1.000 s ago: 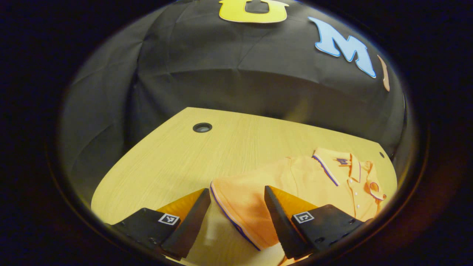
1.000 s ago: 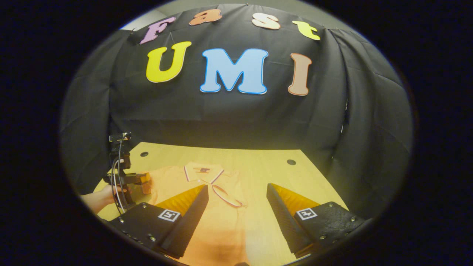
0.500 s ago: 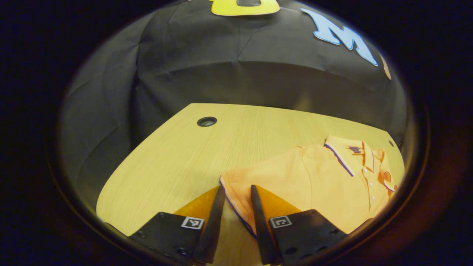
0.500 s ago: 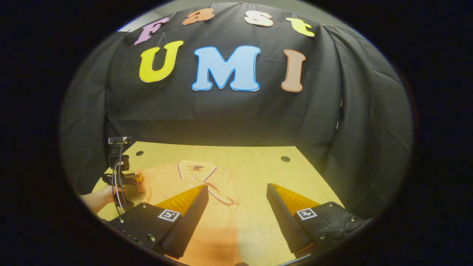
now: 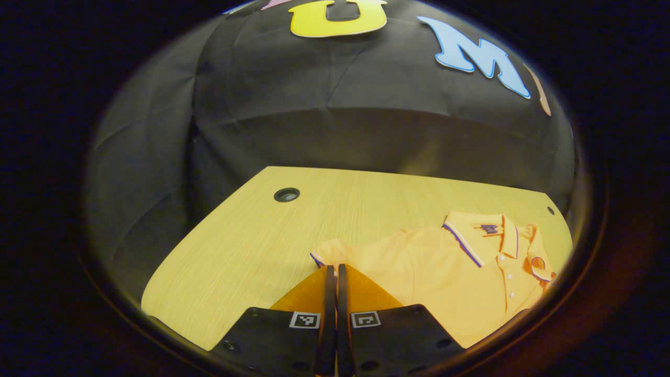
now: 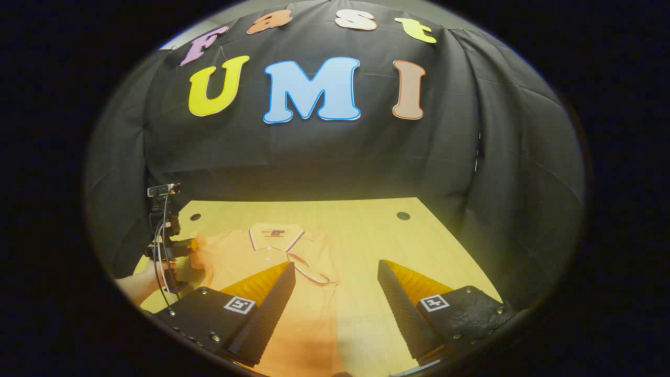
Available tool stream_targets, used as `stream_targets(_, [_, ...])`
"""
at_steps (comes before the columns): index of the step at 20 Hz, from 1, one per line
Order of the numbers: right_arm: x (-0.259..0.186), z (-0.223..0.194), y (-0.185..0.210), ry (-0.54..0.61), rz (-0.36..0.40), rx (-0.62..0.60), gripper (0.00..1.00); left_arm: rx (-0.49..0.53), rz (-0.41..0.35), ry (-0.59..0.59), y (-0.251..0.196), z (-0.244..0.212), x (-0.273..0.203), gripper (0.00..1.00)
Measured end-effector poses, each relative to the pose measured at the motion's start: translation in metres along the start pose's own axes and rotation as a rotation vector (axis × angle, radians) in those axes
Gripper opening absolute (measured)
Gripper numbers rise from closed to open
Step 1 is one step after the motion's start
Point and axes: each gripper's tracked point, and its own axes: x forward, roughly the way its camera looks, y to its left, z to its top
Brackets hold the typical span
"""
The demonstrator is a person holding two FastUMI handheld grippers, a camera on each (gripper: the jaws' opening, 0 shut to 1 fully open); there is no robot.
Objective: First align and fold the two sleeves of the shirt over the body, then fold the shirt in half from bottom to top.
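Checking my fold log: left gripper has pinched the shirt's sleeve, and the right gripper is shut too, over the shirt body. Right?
Not quite. The right gripper is open, fingers wide apart above the shirt, as the right gripper view shows. The left gripper is indeed shut on the sleeve.

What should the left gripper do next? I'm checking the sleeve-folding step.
Probably lift the sleeve and carry it over the shirt body: the left gripper is shut on its cuff, and the other sleeve already lies folded.

The left gripper [image 5: 331,269] is pinched together, apparently on the sleeve [image 5: 327,255] of the orange shirt [image 5: 450,269] lying on the bench [image 5: 251,230].
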Motion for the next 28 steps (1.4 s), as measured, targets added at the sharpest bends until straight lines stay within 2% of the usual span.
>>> stream_targets(3, [-0.001, -0.004, 0.002, 0.012, 0.0, 0.009, 0.98, 0.01, -0.059, -0.043, -0.03, 0.019, -0.013, 0.07])
stream_targets(6, [-0.003, -0.007, 0.006, 0.02, 0.009, -0.009, 0.98, 0.069, -0.113, -0.062, -0.064, 0.022, -0.021, 0.07])
stream_targets(12, [-0.009, -0.012, 0.007, 0.028, 0.0, -0.021, 0.98, 0.139, -0.215, -0.013, -0.119, 0.0, -0.029, 0.07])
stream_targets(19, [-0.011, -0.042, 0.004, 0.067, -0.055, 0.04, 0.98, 0.223, -0.273, 0.058, -0.148, -0.025, -0.026, 0.07])
stream_targets(21, [-0.014, -0.047, 0.006, 0.07, -0.047, 0.048, 0.99, 0.223, -0.297, 0.082, -0.154, -0.031, -0.031, 0.12])
stream_targets(22, [-0.016, -0.048, 0.005, 0.069, -0.047, 0.038, 0.99, 0.218, -0.306, 0.084, -0.155, -0.031, -0.036, 0.21])
stream_targets(23, [-0.017, -0.052, 0.004, 0.069, -0.046, 0.026, 0.98, 0.213, -0.308, 0.083, -0.156, -0.031, -0.041, 0.22])
stream_targets(24, [-0.019, -0.055, 0.003, 0.07, -0.041, 0.016, 0.96, 0.208, -0.312, 0.083, -0.157, -0.03, -0.046, 0.31])
stream_targets(28, [-0.021, -0.069, -0.002, 0.078, -0.022, -0.006, 0.98, 0.181, -0.33, 0.087, -0.159, -0.032, -0.076, 0.67])
